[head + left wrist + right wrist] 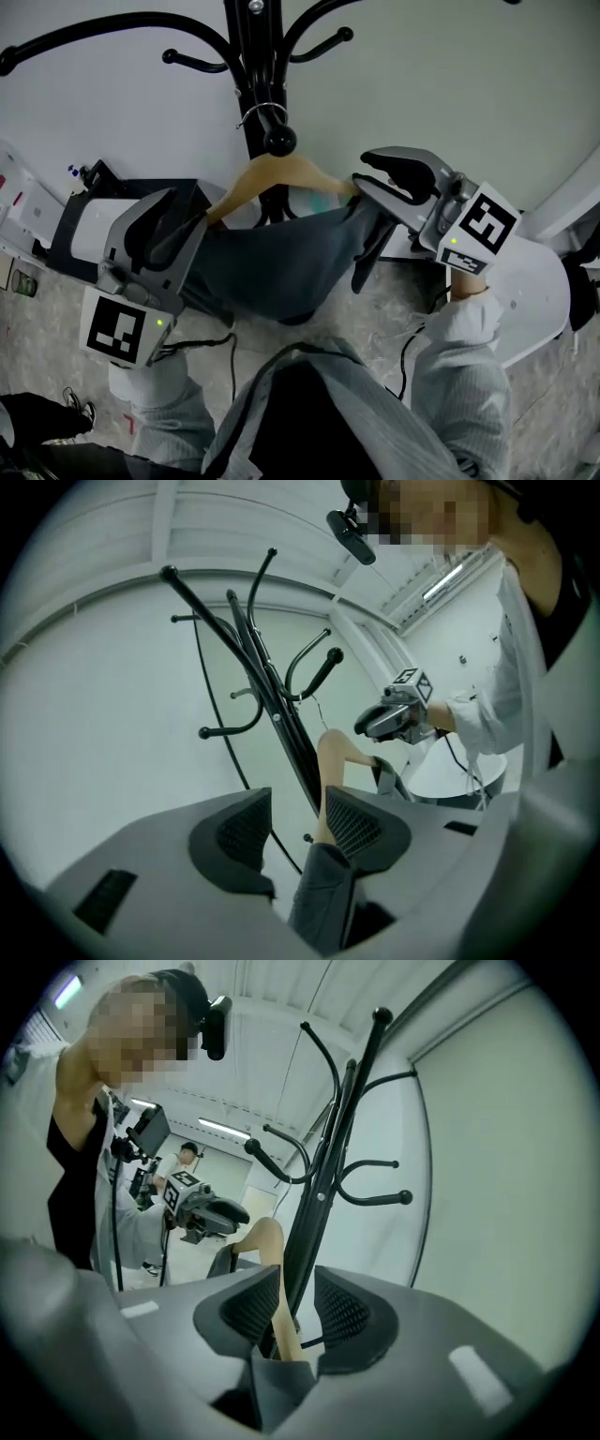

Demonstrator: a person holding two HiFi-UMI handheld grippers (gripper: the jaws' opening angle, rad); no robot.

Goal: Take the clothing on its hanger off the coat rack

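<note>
Left gripper [298,822], jaws spread, straddles the left arm of the hanger [334,757] just above the clothing [319,897], with the wood against 1 pad only. The right gripper [298,1307] is likewise spread about the right arm and not yet pinching. The hanger hangs by its hook [261,114] over a knobbed peg [279,141] of the rack [255,56], so both jaws should probably close firmly on wood rather than cloth. The 2 ends should then rise together and level until the hook clears the knob, and only then draw away from the rack.
</note>
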